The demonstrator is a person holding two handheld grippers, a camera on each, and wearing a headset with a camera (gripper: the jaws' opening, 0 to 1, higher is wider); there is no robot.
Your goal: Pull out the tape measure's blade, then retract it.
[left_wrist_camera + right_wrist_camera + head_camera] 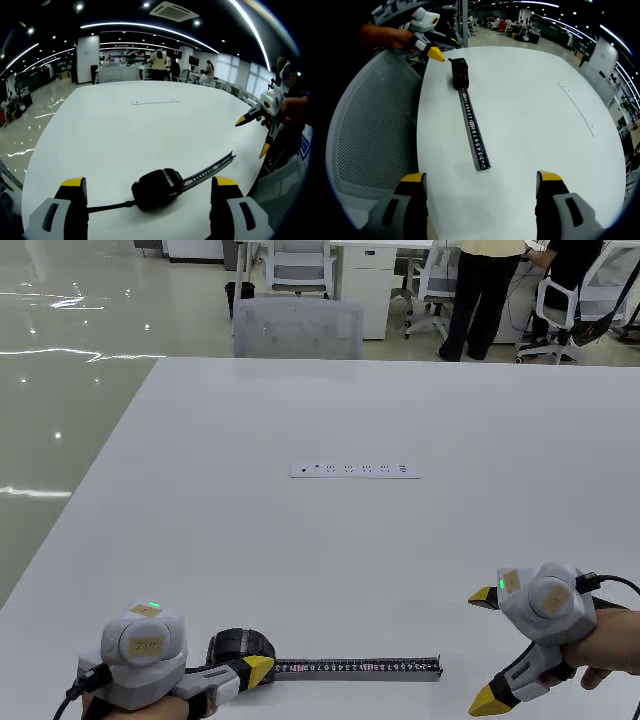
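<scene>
The jaws of the left gripper were wide open and held nothing. The black tape measure lay on the white table between those two jaws, near the front edge. In the head view, one yellow tip of the left gripper sat right beside the tape measure. The blade was pulled out and lay flat on the table, pointing to the right. Its end was free. The jaws of the right gripper were wide open too, and empty. They were near the end of the blade but did not touch it. Farther back, in the middle of the table, lay a white power strip.
</scene>
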